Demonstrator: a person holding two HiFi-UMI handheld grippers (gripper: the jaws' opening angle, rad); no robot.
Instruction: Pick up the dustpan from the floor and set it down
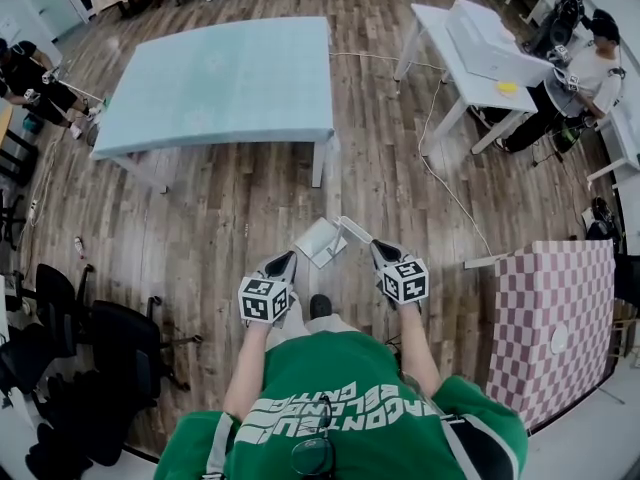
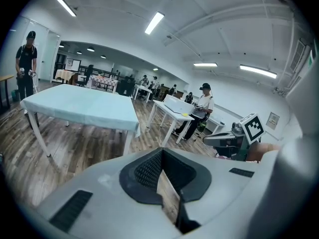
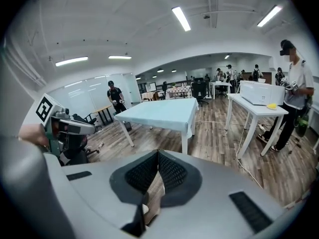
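Note:
The white dustpan [image 1: 320, 240] lies on the wooden floor just ahead of the person's feet, its long handle [image 1: 356, 230] pointing right. In the head view my left gripper [image 1: 287, 259] hangs just left of the pan. My right gripper [image 1: 378, 250] sits at the handle's near end; whether it touches the handle I cannot tell. In the left gripper view the left gripper [image 2: 162, 152] has its pads together at the tips, with only floor showing below. The right gripper [image 3: 158, 153] in its own view is likewise shut, with nothing between the pads.
A light blue table [image 1: 220, 78] stands ahead. A white desk [image 1: 470, 68] is at the far right, with a person [image 1: 590, 73] beside it and a cable [image 1: 440, 168] trailing over the floor. A pink checkered box [image 1: 555, 318] is near right, black chairs [image 1: 90, 338] near left.

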